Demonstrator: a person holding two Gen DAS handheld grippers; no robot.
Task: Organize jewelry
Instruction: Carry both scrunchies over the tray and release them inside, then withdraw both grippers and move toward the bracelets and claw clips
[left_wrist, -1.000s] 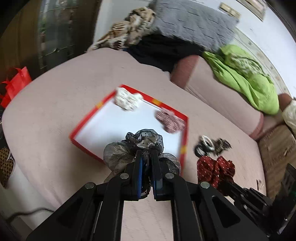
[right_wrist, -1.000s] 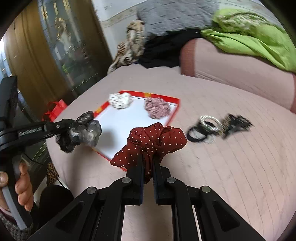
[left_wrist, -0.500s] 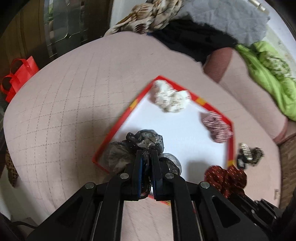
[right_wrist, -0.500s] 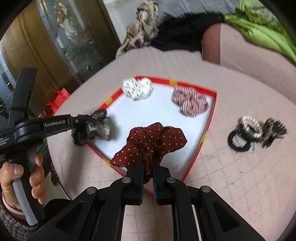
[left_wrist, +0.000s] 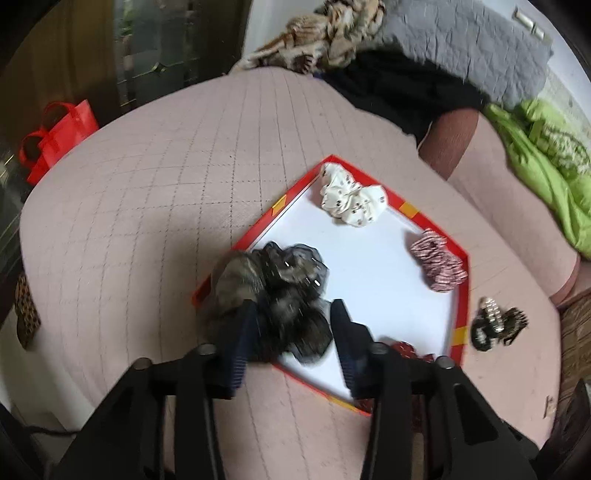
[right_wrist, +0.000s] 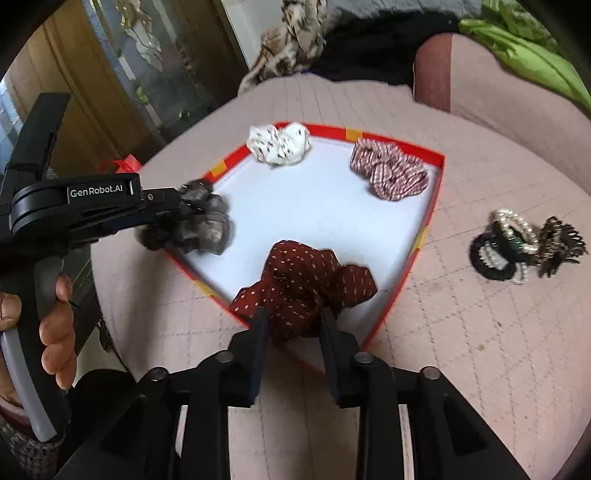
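A red-rimmed white tray (left_wrist: 466, 266) (right_wrist: 439, 173) lies on a pink quilted cushion. In it are a white spotted scrunchie (left_wrist: 351, 199) (right_wrist: 279, 144) and a pink striped scrunchie (left_wrist: 437, 264) (right_wrist: 389, 171). My left gripper (left_wrist: 293, 332) (right_wrist: 181, 201) hangs over the tray's near left corner. Its jaws are opening, and a grey-black gauzy scrunchie (left_wrist: 273, 280) (right_wrist: 199, 225) sits loose and blurred between them. My right gripper (right_wrist: 293, 317) is over the tray's near edge. Its jaws are opening too, around a dark red dotted scrunchie (right_wrist: 303, 273) (left_wrist: 406, 349) that rests on the tray.
A heap of bracelets and a black hair clip (left_wrist: 495, 325) (right_wrist: 517, 247) lies on the cushion right of the tray. A grey pillow (left_wrist: 461, 40), black and patterned cloths and a green cloth (left_wrist: 546, 177) are at the back. A red bag (left_wrist: 59, 136) stands off the left edge.
Both grippers came down over the tray. Their jaws, shut on the scrunchies before, now stand apart, and both scrunchies have loosened and spread between the fingers.
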